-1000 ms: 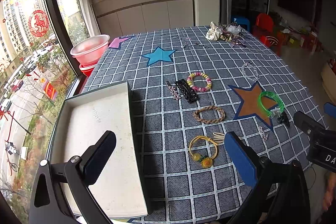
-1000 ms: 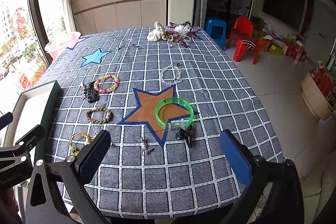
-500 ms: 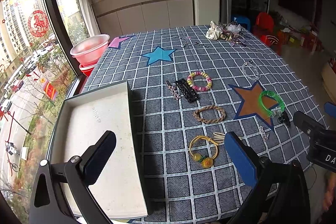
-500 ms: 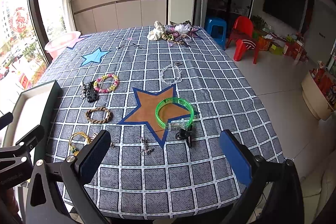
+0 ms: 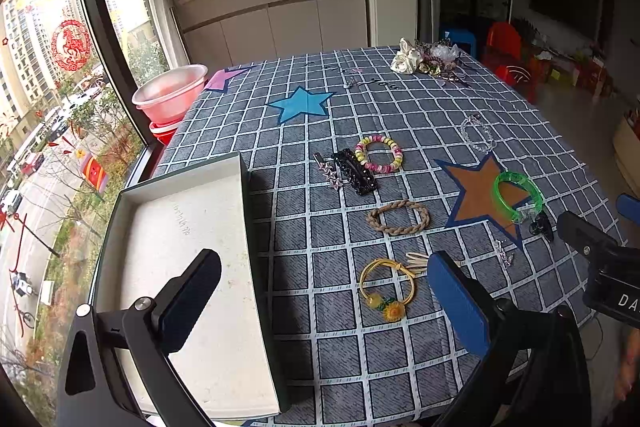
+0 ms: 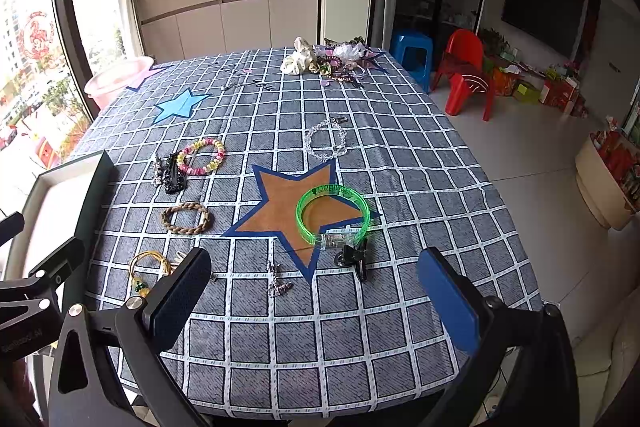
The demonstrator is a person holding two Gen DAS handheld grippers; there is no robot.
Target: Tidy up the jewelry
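Both grippers hovered above the near edge of the checked tablecloth [image 6: 400,163] with fingers spread wide and nothing between them: the left gripper [image 5: 320,295] over the open white tray [image 5: 192,227] (its dark wall stood between tray and jewelry), the right gripper [image 6: 316,291] short of the green bangle [image 6: 332,211]. Scattered clear of both lay a yellow flower bracelet [image 5: 386,287], braided bracelet [image 5: 398,217], pink-yellow beaded bracelet [image 5: 378,154], black hair clip [image 5: 355,171] and clear bead bracelet [image 6: 325,143], with a small black clip [image 6: 354,257] just beside the bangle and a heap of hair accessories [image 6: 332,61] at the far edge.
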